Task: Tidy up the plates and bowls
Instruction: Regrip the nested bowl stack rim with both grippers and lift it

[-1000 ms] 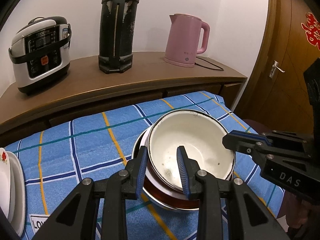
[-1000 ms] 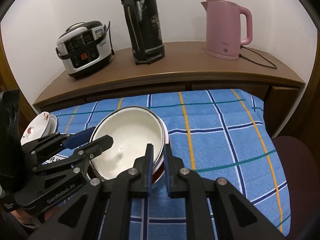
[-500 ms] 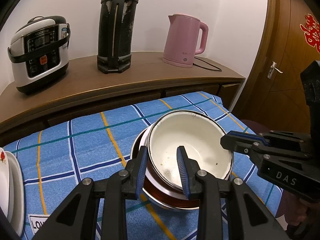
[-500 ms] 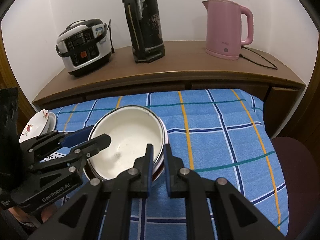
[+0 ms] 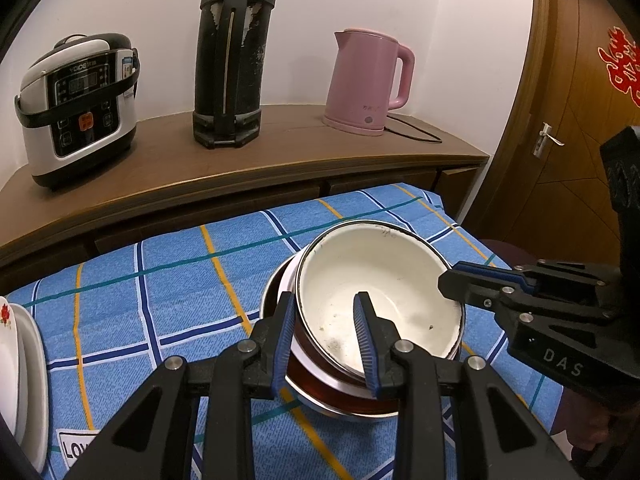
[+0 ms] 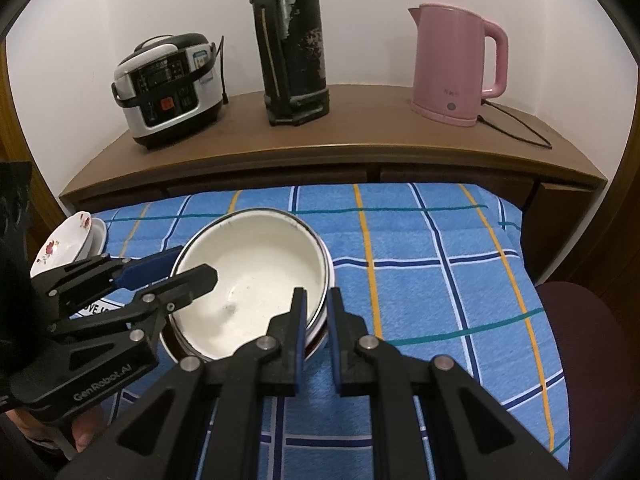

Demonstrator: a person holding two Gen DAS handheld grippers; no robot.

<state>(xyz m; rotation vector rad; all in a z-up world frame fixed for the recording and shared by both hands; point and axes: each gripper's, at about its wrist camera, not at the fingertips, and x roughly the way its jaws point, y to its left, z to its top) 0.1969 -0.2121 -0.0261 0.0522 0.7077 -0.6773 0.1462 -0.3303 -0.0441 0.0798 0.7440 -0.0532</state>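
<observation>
A stack of nested bowls sits on the blue checked tablecloth [image 5: 168, 280], with a white enamel bowl [image 5: 380, 280] [image 6: 260, 264] on top and a red-brown bowl [image 5: 320, 384] and a steel bowl [image 5: 340, 410] under it. My left gripper [image 5: 324, 298] [image 6: 192, 264] straddles the stack's left rim, one finger outside and one inside the white bowl, shut on it. On the opposite side my right gripper [image 6: 317, 294] [image 5: 450, 278] is shut on the rim. Whether the stack rests on the cloth or hangs just above it I cannot tell.
White plates with red flowers [image 5: 10, 360] [image 6: 68, 240] lie at the table's left edge. Behind the table a wooden sideboard [image 6: 360, 152] carries a rice cooker [image 6: 168, 88], a black thermos [image 6: 292, 48] and a pink kettle [image 6: 456, 64]. A door [image 5: 580, 120] and a dark chair seat [image 6: 580, 328] are at the right.
</observation>
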